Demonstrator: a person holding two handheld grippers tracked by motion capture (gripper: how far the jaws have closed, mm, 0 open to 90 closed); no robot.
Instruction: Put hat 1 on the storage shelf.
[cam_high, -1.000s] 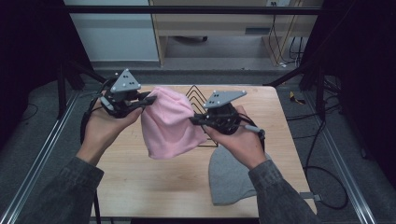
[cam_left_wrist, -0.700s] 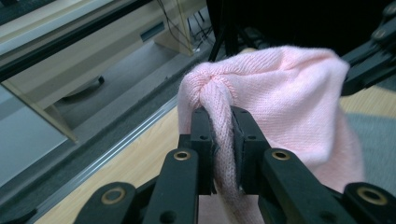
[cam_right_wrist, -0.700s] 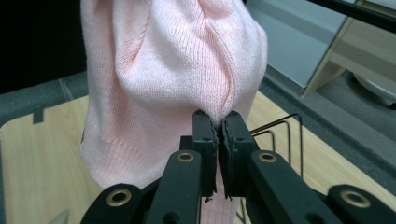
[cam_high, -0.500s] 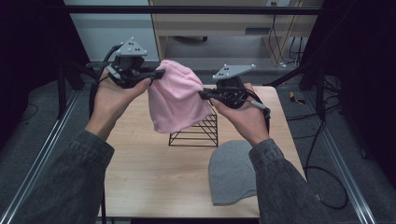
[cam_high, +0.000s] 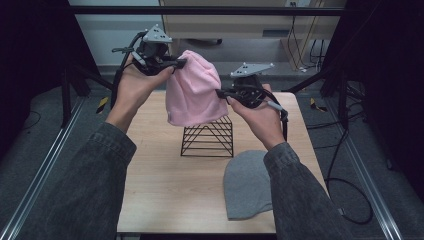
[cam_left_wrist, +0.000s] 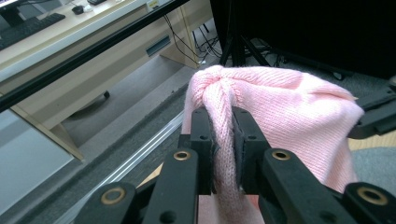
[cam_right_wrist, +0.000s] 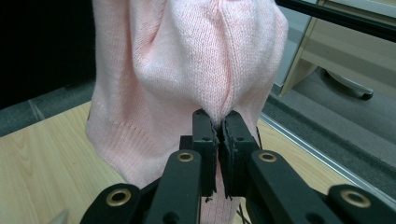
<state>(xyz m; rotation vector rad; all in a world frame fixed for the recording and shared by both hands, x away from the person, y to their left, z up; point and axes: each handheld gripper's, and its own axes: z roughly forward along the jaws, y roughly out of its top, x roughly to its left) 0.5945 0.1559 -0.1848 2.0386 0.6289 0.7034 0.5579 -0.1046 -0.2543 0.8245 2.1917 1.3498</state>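
A pink knitted beanie (cam_high: 192, 92) hangs in the air above the black wire rack (cam_high: 207, 137), held up between both hands. My left gripper (cam_high: 181, 62) is shut on the beanie's upper left part; a thick fold of pink knit (cam_left_wrist: 223, 140) is pinched between its jaws. My right gripper (cam_high: 221, 94) is shut on the beanie's right side, and its jaws clamp a thin fold of the pink fabric (cam_right_wrist: 187, 70). The beanie's ribbed hem hangs down over the rack's top. A grey beanie (cam_high: 246, 185) lies flat on the wooden table (cam_high: 160, 185), near the front right.
The wire rack stands at the middle of the table, under the pink beanie. Metal frame rails (cam_high: 40, 170) run along both sides of the table. A black bar (cam_high: 210, 11) crosses overhead at the back, with a desk and cables behind it.
Both hands have lifted the pink beanie up and toward the back of the table, which uncovered the wire rack. The beanie now hangs more upright. The grey beanie has not moved.
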